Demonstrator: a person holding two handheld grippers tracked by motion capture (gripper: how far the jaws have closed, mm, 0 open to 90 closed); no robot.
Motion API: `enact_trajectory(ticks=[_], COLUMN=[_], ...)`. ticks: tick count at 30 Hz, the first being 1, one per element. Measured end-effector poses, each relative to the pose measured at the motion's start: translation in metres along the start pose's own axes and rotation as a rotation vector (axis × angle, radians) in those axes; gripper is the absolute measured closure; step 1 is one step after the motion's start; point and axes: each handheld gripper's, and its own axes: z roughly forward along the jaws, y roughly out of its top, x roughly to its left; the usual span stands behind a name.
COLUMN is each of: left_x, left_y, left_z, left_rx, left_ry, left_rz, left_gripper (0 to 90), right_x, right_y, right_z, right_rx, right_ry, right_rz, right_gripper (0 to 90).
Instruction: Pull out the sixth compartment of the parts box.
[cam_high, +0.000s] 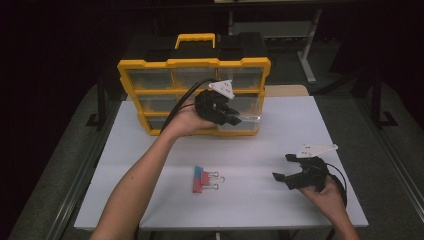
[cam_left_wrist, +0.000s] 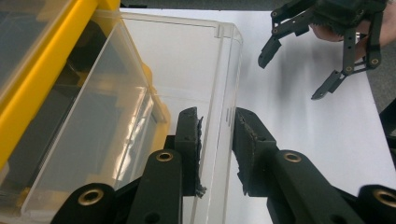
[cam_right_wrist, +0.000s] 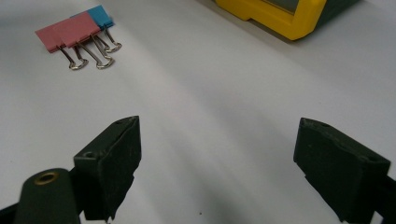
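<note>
**Inspector:** Left claw (cam_left_wrist: 217, 149) pinches the front wall of the clear drawer (cam_left_wrist: 187, 65), one jaw inside, one outside. The drawer sits part-way out of the yellow organiser (cam_high: 194, 95), bottom row, right end.

**Assistant:** Advice for the step?

**Inspector:** Pull straight along the runners, keep the wall level, no twisting. Right claw (cam_right_wrist: 217, 158) is spread wide, empty, above the worktop (cam_high: 280, 145).

**Assistant:** Counts?

**Inspector:** One organiser; two claws; binder clips (cam_high: 205, 179): two pink, one blue.
</note>
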Motion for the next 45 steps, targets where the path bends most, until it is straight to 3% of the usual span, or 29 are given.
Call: enact_trajectory(ticks=[5,19,33,45], left_x=[-0.003,-0.004,-0.007,-0.008], left_y=[0.001,-0.002,-0.007,-0.039], left_z=[0.000,-0.001,-0.034,-0.063], left_rx=[0.001,-0.019,-0.136,-0.189], left_ry=[-0.010,-0.007,-0.001,0.050], left_rz=[0.015,0.004,-0.035,-0.121], left_gripper=[73.3,71.7,60.6,52.3], right_x=[0.000,0.001,-0.001,-0.001], right_y=[0.000,0.000,-0.002,-0.002], right_z=[0.000,0.001,0.002,0.006], right_rx=[0.003,0.005,0.015,0.037], right_ry=[-0.001,0.002,-0.003,-0.016], right_rz=[0.007,0.004,0.011,0.012], right_gripper=[13.9,13.9,13.9,13.9])
